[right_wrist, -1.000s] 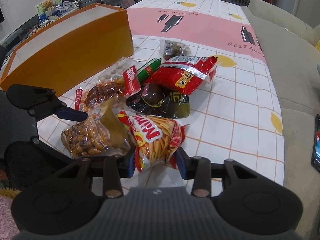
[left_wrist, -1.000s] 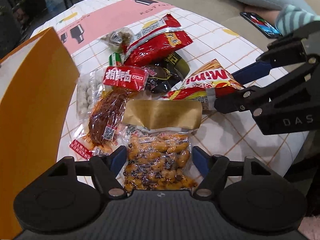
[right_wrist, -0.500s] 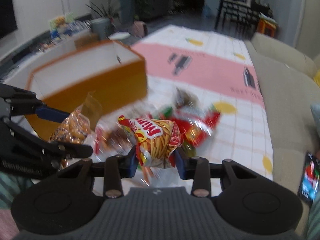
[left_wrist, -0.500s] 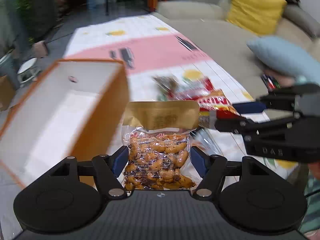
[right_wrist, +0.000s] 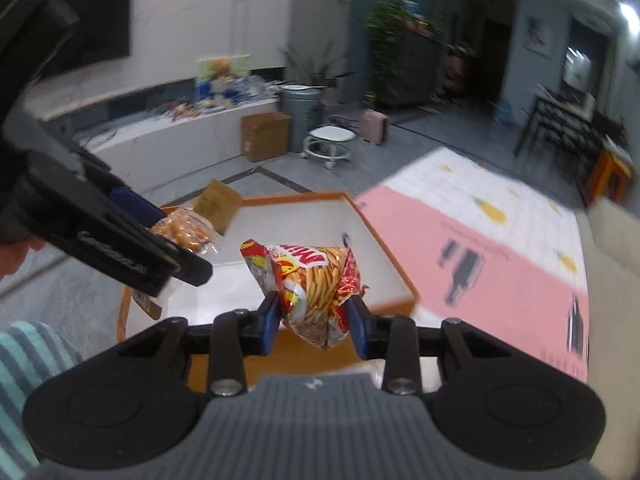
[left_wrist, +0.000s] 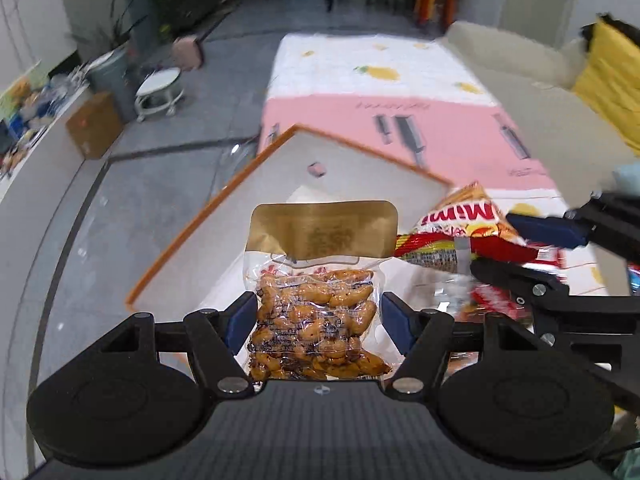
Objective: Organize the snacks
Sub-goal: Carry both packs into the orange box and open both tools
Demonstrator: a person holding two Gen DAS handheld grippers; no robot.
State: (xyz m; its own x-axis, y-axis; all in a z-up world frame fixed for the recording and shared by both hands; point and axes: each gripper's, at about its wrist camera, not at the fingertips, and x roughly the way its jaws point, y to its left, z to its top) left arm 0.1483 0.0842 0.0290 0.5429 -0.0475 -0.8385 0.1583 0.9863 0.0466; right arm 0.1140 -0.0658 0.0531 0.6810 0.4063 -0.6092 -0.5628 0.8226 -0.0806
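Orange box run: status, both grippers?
Left gripper shut on peanut pack. Right gripper shut on Mimi bag. Both held over orange box. Nothing blocking.

Both of the 2 wrist fisheyes look forward and down along their own fingers from close above the orange box (left_wrist: 280, 216), the left view facing along the table's pink cloth (left_wrist: 400, 120), the right view facing across the box (right_wrist: 304, 240) toward the room, each catching the other gripper.
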